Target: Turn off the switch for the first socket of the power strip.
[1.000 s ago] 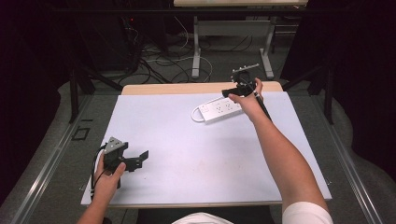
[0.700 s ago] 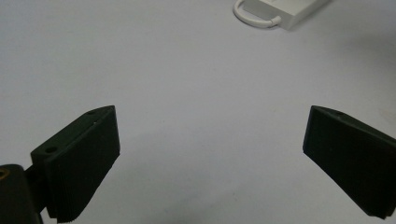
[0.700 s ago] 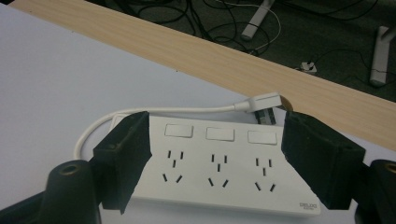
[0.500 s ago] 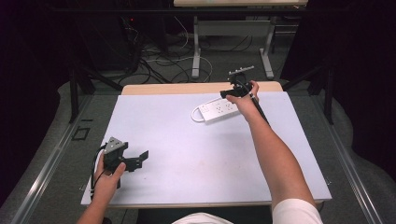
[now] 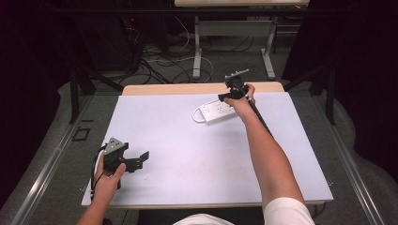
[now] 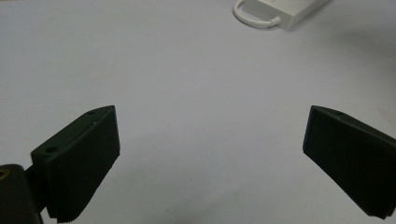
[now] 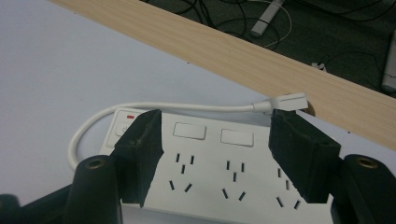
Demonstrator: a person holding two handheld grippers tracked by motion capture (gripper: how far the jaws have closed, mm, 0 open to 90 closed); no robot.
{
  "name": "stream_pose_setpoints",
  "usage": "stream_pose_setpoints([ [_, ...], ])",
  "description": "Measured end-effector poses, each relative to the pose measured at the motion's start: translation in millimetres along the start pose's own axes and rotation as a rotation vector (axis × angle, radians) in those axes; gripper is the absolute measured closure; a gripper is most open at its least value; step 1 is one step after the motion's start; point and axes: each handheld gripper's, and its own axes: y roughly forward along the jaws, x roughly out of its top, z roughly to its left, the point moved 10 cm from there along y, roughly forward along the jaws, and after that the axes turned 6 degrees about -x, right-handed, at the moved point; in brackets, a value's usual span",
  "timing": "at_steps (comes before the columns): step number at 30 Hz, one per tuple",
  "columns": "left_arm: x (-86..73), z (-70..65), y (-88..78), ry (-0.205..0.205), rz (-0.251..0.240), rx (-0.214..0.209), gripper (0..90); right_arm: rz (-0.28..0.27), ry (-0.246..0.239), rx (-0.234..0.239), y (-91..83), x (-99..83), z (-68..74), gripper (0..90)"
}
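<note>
Two grippers over a pale tabletop (image 5: 187, 154): right gripper (image 7: 215, 154) poised above a white power strip (image 7: 219, 172) at the far edge, jaws spread wide, empty. Left gripper (image 5: 136, 161) near the front corner, likewise agape, holding nothing.

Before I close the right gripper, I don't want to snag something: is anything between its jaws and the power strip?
Nothing visible is in the way. The right gripper hangs open directly over the power strip, jaws spread above the sockets. The strip's white cord loops along its far side, outside the jaws.
</note>
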Motion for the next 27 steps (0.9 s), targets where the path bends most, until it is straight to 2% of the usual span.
stream_pose_setpoints([
  [1, 0.0, -0.1, -0.2, 0.000, 0.000, -0.001, 3.8, -0.008, -0.013, -0.009, 1.4, 0.4, -1.9, 35.4],
  [8, 0.6, -0.1, -0.7, -0.001, -0.005, -0.002, 3.8, 0.008, -0.015, -0.022, 8.7, -4.0, -4.0, 37.3],
  [14, 0.8, 0.0, -1.0, 0.000, -0.007, -0.002, 3.8, 0.006, 0.010, -0.034, 13.6, -5.1, -4.9, 39.3],
  [17, 1.0, -0.1, -1.2, 0.000, -0.008, -0.002, 3.8, 0.000, 0.017, -0.009, 16.8, -4.9, -1.4, 43.0],
  [21, 0.8, -0.4, -0.9, 0.000, -0.007, -0.002, 3.8, 0.006, -0.011, -0.008, 21.5, -6.6, 2.0, 44.7],
  [27, 0.9, -0.5, -1.1, -0.001, -0.007, -0.003, 3.8, 0.018, -0.002, 0.019, 26.4, -9.6, 6.1, 52.8],
])
